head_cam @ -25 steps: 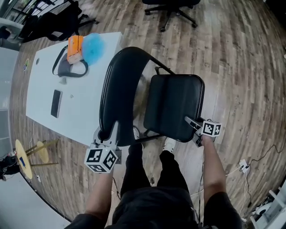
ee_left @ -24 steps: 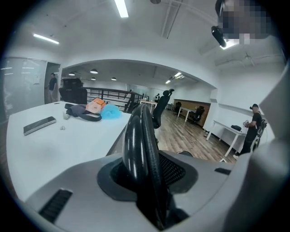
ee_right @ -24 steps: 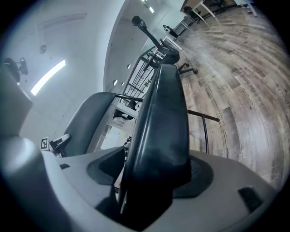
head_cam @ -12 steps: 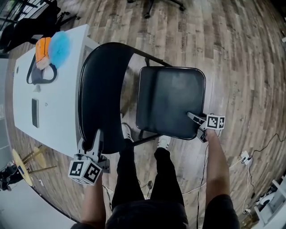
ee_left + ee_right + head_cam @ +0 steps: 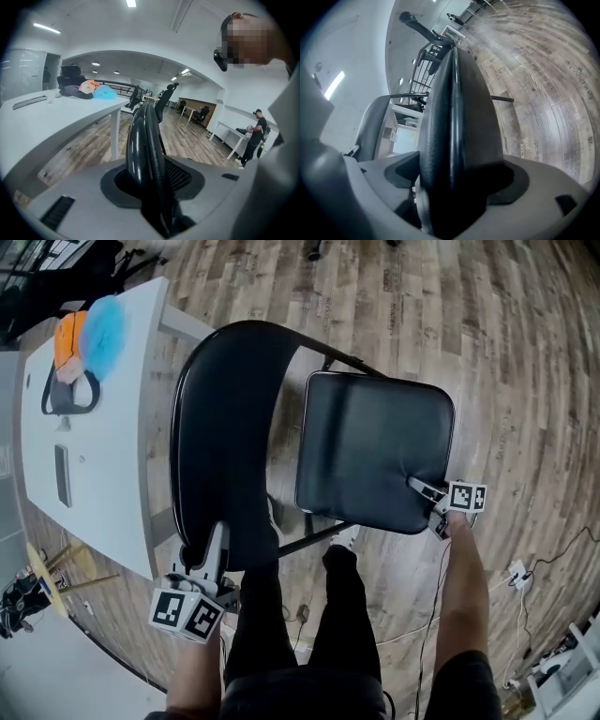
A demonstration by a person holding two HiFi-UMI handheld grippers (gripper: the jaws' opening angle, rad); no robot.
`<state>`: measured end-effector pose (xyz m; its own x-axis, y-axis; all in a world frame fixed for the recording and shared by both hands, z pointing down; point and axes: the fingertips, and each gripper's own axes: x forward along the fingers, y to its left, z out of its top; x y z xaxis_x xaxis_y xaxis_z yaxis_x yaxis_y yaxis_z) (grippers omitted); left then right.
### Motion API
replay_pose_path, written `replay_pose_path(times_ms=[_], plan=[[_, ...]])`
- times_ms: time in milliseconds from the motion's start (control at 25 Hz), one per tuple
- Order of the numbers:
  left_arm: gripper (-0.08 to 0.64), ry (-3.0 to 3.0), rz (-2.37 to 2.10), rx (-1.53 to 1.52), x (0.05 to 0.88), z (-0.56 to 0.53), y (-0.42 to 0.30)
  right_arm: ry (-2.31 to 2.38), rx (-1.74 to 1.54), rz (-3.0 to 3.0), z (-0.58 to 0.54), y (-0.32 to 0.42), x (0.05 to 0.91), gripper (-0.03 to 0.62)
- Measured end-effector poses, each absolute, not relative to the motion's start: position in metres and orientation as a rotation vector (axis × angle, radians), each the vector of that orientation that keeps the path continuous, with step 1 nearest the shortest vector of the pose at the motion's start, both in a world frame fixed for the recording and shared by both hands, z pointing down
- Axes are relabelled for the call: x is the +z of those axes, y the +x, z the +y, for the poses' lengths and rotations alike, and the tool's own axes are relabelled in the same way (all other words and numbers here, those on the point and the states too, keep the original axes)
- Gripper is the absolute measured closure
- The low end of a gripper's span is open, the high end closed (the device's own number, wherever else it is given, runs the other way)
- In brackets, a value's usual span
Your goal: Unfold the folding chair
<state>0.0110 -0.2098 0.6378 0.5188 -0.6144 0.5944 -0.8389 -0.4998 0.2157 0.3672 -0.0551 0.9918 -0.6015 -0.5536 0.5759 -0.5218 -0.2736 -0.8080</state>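
Observation:
A black folding chair stands in front of me in the head view, its curved backrest (image 5: 225, 427) at left and its padded seat (image 5: 375, 451) lying nearly flat at right. My left gripper (image 5: 214, 554) is shut on the backrest's near rim, which runs up between its jaws in the left gripper view as a dark edge (image 5: 145, 140). My right gripper (image 5: 427, 498) is at the seat's near right corner. The seat edge (image 5: 457, 117) fills the gap between its jaws, which are opening.
A white table (image 5: 103, 474) stands close to the chair's left, with a phone (image 5: 62, 475), a black strap and orange and blue items (image 5: 89, 329) on it. My legs (image 5: 300, 615) are just behind the chair. A cable and plug (image 5: 517, 573) lie on the wooden floor at right.
The seat has swung down and now lies flatter and wider. Both grippers have moved lower with the chair, the right one more. The left keeps the same grip on the backrest.

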Motion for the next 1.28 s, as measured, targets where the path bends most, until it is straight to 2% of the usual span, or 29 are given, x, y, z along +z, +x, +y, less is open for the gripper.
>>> replay_pose_path(times_ms=[280,520,800,1280], plan=[[0.434,2.314,-1.122,0.661,0.644,-0.195,0.036,-1.345,-2.096,1.898,-0.048,0.369,1.021,0.146],[0.442,2.232,-1.057,0.709,0.662,-0.193,0.037,-1.392,-2.084,1.875,-0.036,0.377,1.036,0.129],[0.443,2.197,-0.983,0.824,0.662,-0.192,0.044,-1.451,-2.098,1.879,-0.035,0.381,1.037,0.126],[0.445,2.212,-0.956,0.799,0.663,-0.193,0.043,-1.464,-1.995,1.971,-0.035,0.398,1.021,0.127]])
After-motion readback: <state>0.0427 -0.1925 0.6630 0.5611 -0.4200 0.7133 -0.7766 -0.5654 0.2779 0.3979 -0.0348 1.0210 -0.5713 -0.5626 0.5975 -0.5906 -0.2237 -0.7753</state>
